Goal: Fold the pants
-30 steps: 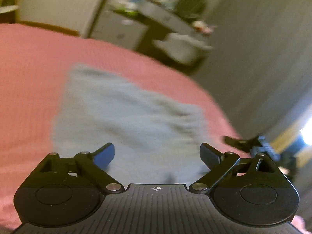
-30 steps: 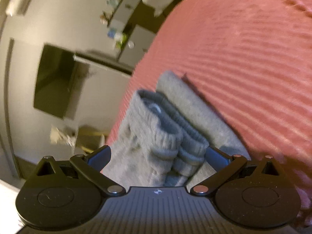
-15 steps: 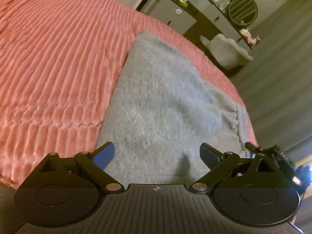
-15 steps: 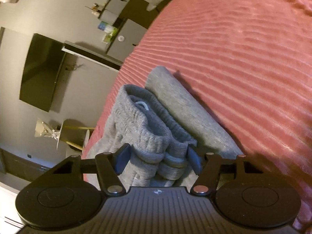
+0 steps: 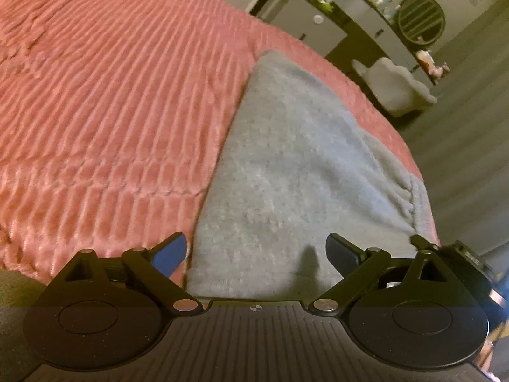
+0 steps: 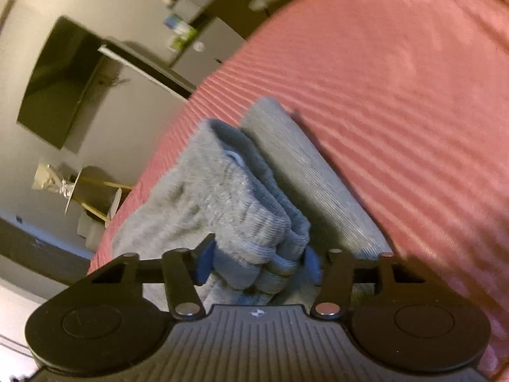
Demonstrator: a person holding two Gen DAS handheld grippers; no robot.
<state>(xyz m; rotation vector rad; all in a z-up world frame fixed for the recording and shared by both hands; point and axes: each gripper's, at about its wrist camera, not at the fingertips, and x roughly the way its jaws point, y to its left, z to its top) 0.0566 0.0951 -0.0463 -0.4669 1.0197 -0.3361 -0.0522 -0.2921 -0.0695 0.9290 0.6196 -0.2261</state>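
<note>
On bed (image 5: 111, 111), right tool (image 6: 259, 262) jaws just closing, pinching grey pants (image 6: 241, 216) ribbed cuffs; left tool (image 5: 256, 251) spread wide over the pants, gripping nothing.

My left wrist camera sits just behind my left gripper (image 5: 256, 251) and looks forward and downward along its fingers, close over the near edge of the grey pants (image 5: 296, 172) on the pink bedspread (image 5: 111, 111). My right wrist camera sits behind my right gripper (image 6: 257, 264), rolled to one side, very near the ribbed cuffs (image 6: 270, 232). Both views share the pants, the bedspread and the cluttered dresser (image 5: 343, 9) at the far wall.
</note>
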